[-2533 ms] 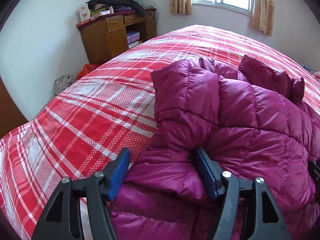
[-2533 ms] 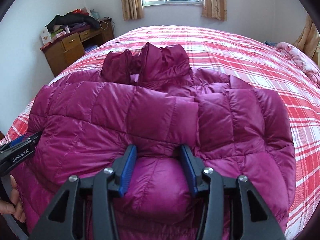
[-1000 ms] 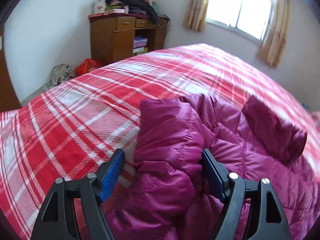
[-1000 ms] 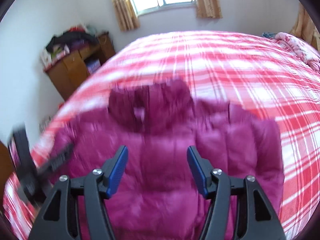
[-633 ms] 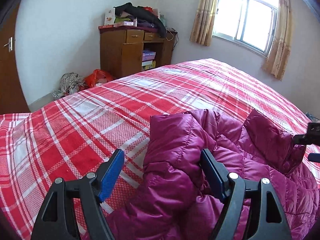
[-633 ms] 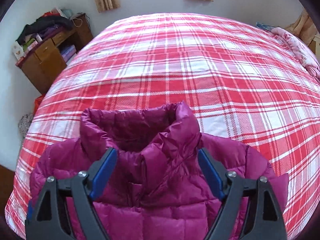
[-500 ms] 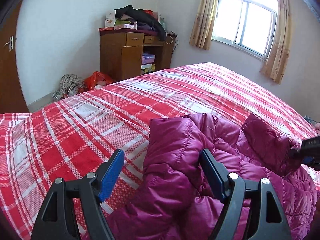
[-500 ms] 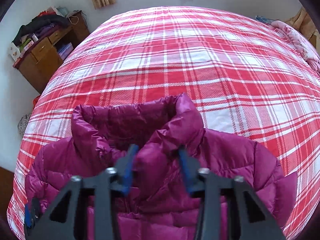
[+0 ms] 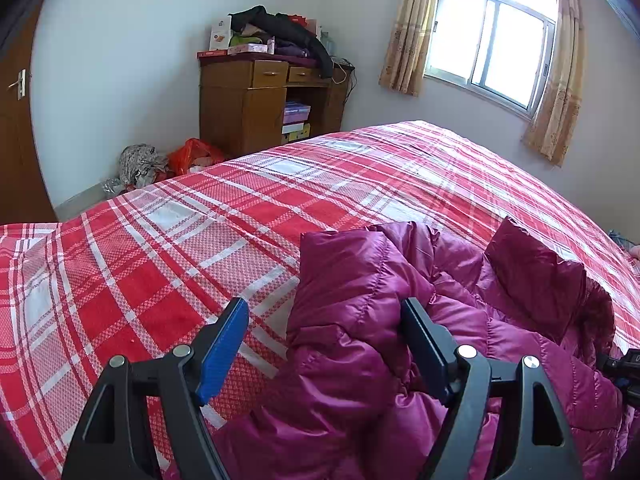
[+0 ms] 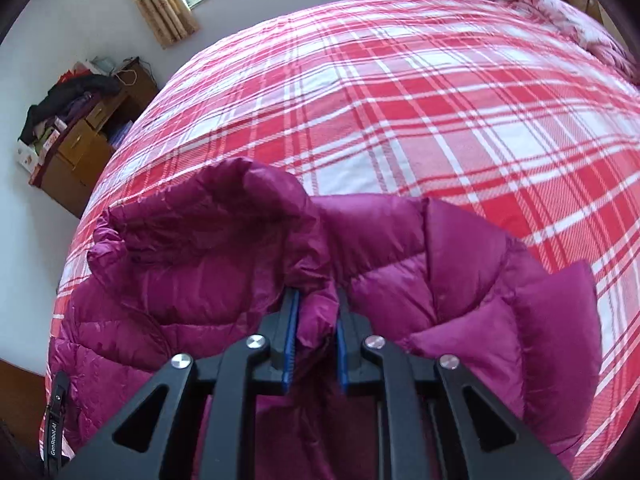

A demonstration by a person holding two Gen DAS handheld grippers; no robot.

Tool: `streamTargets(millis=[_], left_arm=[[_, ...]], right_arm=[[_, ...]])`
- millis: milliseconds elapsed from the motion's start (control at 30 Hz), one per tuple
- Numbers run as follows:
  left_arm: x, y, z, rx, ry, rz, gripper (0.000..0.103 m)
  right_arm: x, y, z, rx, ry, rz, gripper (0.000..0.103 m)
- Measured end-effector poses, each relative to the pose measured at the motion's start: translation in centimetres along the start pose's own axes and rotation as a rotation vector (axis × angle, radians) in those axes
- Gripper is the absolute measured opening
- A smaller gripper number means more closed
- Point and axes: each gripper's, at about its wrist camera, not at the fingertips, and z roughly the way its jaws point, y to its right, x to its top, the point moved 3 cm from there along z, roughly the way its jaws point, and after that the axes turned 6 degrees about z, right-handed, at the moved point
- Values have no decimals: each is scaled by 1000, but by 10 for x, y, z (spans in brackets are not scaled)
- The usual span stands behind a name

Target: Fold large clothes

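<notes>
A magenta puffer jacket [image 9: 360, 320] lies on a red and white plaid bed [image 9: 200, 240]. My left gripper [image 9: 324, 332] is open, its jaws standing wide either side of a puffed sleeve fold at the jacket's left edge. In the right wrist view the jacket [image 10: 420, 280] spreads below me with its collar [image 10: 208, 216] standing up. My right gripper [image 10: 316, 316] is shut on the right edge of the collar, fabric pinched between the blue pads. The jacket's lower part is hidden under the grippers.
A wooden dresser [image 9: 256, 108] piled with clothes and boxes stands by the wall left of the bed, with bags [image 9: 168, 160] on the floor beside it. A curtained window [image 9: 492, 48] is beyond. Pink bedding [image 10: 560, 12] lies at the bed's far right. The plaid bedspread [image 10: 440, 100] stretches beyond the jacket.
My right gripper rose from the jacket's hem, moved forward over the collar and closed on it. My left gripper stayed open around the sleeve fold and tilted up slightly.
</notes>
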Motion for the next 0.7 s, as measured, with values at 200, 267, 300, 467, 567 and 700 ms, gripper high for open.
streamTargets(millis=[200,267,300,467,567,700], left_arm=[[-1,1,1,-3,-5,6,78],[-1,0,2,-3,-7,6,78],[-1,1,1,-14,-9,13,78],[6,14,-25,-12,115,77,78],[19,48,-49,-88,158,206,78],[45,114,-60,-269,107,331,80]], right_arm=[[-19,13,-4,93,145,-43,19],[-19,11,-4,83,151,-50,19],[-19,10,-5,79,155,-54,19],[-19,9,-7,69,166,-66,19],[-20,12,-6,75,169,-63,19],[-22,14,-7,85,171,-60,20]])
